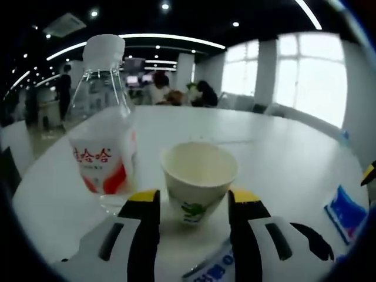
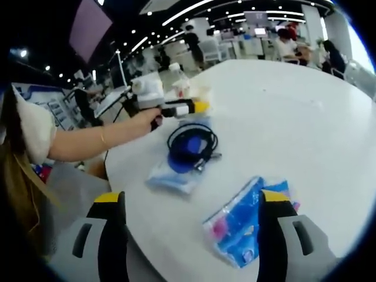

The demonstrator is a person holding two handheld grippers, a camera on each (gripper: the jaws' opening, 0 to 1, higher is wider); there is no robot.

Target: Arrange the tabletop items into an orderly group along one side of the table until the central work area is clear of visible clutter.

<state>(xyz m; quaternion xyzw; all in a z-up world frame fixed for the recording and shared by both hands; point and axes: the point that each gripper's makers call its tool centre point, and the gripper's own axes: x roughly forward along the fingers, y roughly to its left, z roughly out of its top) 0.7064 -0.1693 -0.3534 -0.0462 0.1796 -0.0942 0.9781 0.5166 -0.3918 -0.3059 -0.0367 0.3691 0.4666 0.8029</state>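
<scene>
In the left gripper view, left gripper (image 1: 194, 202) low over the white table (image 1: 294, 158), jaws spread wide on either side of a paper cup (image 1: 198, 176), yellow tips level with the cup's lower wall; contact with the cup cannot be told. Cup upright, open mouth up, a green mark on its side. Just left of the cup, a clear plastic bottle (image 1: 103, 123) standing upright, white cap on top, red and white label round its middle. Right of the cup, near the table's edge, a blue and white packet (image 1: 345, 212); another blue packet (image 1: 214, 267) partly seen below the cup, between the jaws.

In the right gripper view, right gripper (image 2: 188, 202) above the table (image 2: 305, 106), jaws wide apart, holding nothing. Between its tips and toward the right jaw, a blue wrapped packet (image 2: 244, 226) flat on the table. Beyond that, a coiled black cable (image 2: 192, 144) lying on a blue pouch (image 2: 176, 167). Farther still, a person's hand (image 2: 147, 120) holding the other gripper beside the cup and bottle.
</scene>
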